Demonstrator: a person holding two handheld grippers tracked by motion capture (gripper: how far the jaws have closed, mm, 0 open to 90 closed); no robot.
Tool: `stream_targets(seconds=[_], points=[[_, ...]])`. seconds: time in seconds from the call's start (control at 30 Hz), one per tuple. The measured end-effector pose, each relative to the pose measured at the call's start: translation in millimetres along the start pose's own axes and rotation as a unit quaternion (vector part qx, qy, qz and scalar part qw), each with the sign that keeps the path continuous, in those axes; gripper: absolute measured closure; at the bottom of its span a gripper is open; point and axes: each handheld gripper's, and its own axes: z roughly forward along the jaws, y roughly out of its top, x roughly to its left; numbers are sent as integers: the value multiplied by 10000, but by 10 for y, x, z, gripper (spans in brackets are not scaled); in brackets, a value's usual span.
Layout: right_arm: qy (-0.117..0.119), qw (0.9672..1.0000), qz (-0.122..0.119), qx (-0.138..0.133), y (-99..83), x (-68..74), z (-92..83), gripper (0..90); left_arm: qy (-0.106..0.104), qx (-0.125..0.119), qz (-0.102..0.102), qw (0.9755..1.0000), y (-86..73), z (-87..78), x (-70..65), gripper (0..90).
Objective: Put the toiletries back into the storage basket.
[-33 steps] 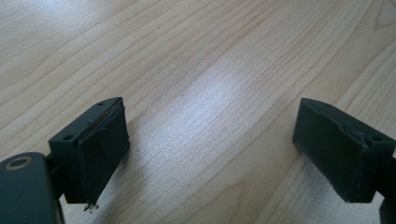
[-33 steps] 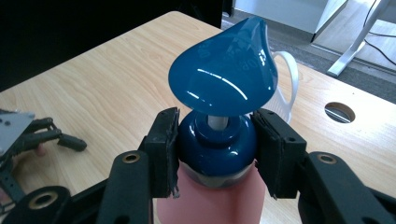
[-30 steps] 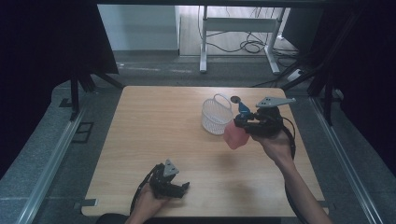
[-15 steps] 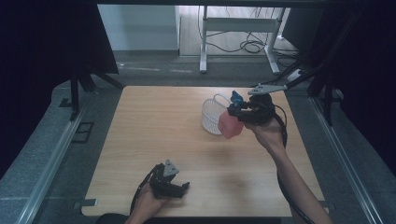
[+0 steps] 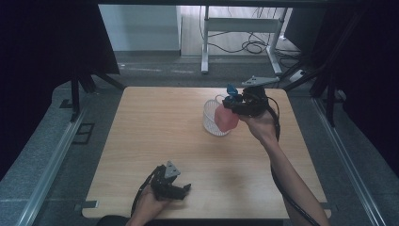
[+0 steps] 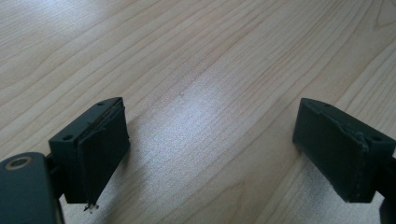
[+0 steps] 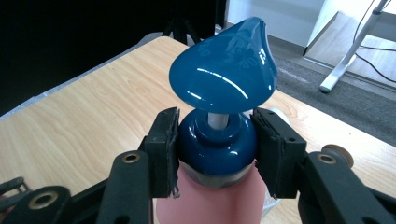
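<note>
High view: going from left to right, the left gripper [image 5: 171,184] is resting on the pale wooden table [image 5: 155,127] near its front edge, jaws standing apart with nothing between them, as the left gripper view confirms [image 6: 210,154]. Toward the far right of the table, a white wire mesh basket [image 5: 212,123] is standing upright. Just over it, the right gripper [image 5: 234,104] is clamping a pink pump bottle with a glossy blue dispenser head [image 5: 226,117]; in the right gripper view [image 7: 215,149] the pads are pressing on the blue collar below the spout. The step appears to be carrying the bottle [image 7: 219,140] to the basket. Next, it likely needs lowering inside the rim before the jaws are released.
</note>
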Motion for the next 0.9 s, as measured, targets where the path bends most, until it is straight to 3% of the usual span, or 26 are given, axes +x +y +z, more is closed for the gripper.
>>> stream_targets(seconds=[0.53, 0.9], points=[[-285, 9996, -71, 12, 148, -120, 358, 531, -1, -9, 4, 10000, 0, 2, 1, 102], [-336, 9993, -132, 66, 65, -223, 617, 531, 4, -2, 14, 10000, 0, 1, 2, 103]])
